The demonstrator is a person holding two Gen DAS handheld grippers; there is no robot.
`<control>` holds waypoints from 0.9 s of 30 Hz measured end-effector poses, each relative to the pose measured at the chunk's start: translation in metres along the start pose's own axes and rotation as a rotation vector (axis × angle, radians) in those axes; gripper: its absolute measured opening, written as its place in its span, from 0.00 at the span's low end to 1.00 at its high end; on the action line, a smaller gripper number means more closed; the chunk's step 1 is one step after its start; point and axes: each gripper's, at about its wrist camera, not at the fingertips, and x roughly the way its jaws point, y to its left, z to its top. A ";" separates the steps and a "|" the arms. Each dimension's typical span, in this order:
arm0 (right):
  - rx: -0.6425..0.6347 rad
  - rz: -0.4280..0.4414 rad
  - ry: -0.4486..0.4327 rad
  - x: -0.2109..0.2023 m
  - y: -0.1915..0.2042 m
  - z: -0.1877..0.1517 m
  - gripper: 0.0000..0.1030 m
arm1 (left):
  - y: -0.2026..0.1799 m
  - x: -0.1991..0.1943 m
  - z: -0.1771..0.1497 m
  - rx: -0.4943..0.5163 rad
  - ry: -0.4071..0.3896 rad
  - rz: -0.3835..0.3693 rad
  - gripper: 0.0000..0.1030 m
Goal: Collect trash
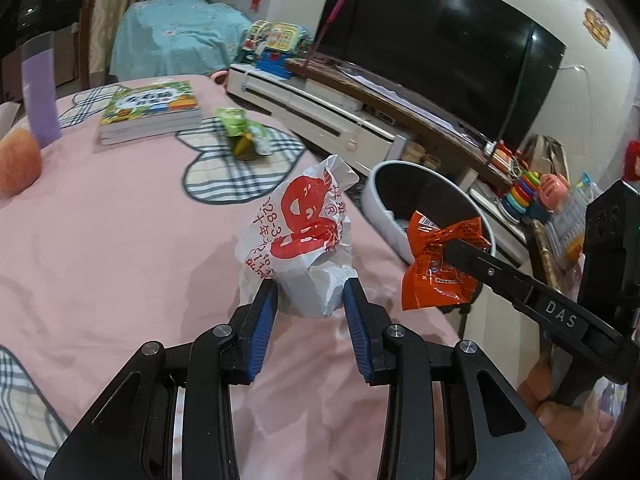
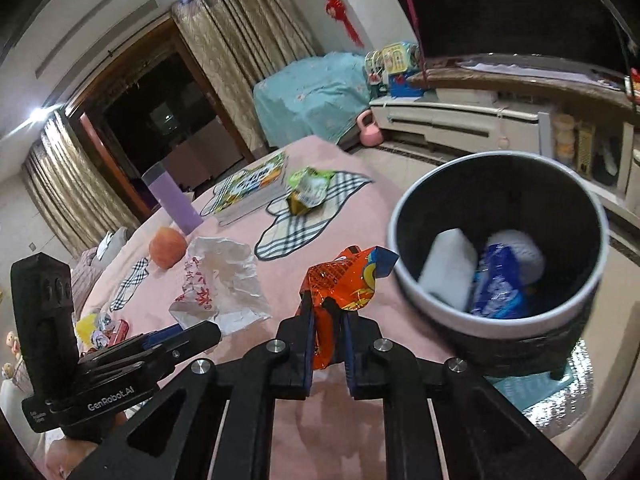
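Observation:
My left gripper (image 1: 310, 292) is shut on a crumpled white bag with red print (image 1: 304, 236), held above the pink tablecloth (image 1: 120, 240). The bag also shows in the right wrist view (image 2: 224, 284). My right gripper (image 2: 326, 308) is shut on an orange snack wrapper (image 2: 344, 280), near the rim of a white bin with a dark inside (image 2: 412, 292). The wrapper (image 1: 436, 268) and the bin (image 1: 380, 208) also show in the left wrist view. The bin holds white and blue trash (image 2: 496, 284). A green wrapper (image 1: 240, 132) lies further back on the table.
A stack of books (image 1: 152, 112), a purple bottle (image 1: 40, 92) and a peach (image 1: 18, 160) stand on the far left of the table. Small wrappers (image 2: 100, 328) lie at the table's near left. A TV stand (image 1: 320, 108) with toys runs behind the bin.

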 end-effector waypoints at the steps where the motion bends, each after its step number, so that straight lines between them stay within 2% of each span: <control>1: 0.000 -0.004 -0.004 -0.003 -0.002 0.000 0.11 | -0.004 0.001 0.001 0.006 0.000 -0.003 0.33; 7: 0.013 -0.029 -0.041 -0.022 -0.018 0.003 0.11 | -0.027 0.006 0.006 0.049 0.003 -0.021 0.33; 9: 0.016 -0.035 -0.050 -0.026 -0.024 0.004 0.11 | -0.032 0.008 0.006 0.062 0.006 -0.027 0.26; 10: 0.015 -0.038 -0.053 -0.027 -0.025 0.004 0.11 | -0.034 0.009 0.007 0.067 0.012 -0.028 0.18; 11: 0.019 -0.038 -0.053 -0.027 -0.028 0.004 0.11 | -0.035 0.011 0.006 0.070 0.019 -0.032 0.13; 15: 0.035 -0.034 -0.050 -0.027 -0.034 0.001 0.11 | -0.034 0.017 0.004 0.068 0.034 -0.020 0.13; 21: 0.045 -0.020 -0.048 -0.031 -0.038 -0.003 0.11 | -0.028 0.014 0.005 0.060 0.012 0.008 0.14; 22: 0.047 -0.019 -0.048 -0.031 -0.038 -0.003 0.11 | -0.029 0.015 0.005 0.062 0.013 0.008 0.21; 23: 0.050 -0.015 -0.049 -0.031 -0.038 -0.003 0.11 | -0.030 0.018 0.005 0.065 0.016 0.020 0.38; 25: 0.052 -0.010 -0.048 -0.030 -0.038 -0.002 0.11 | -0.031 0.020 0.007 0.070 0.000 0.075 0.57; 27: 0.053 -0.003 -0.045 -0.029 -0.037 -0.003 0.11 | -0.029 0.019 0.008 0.071 -0.010 0.094 0.57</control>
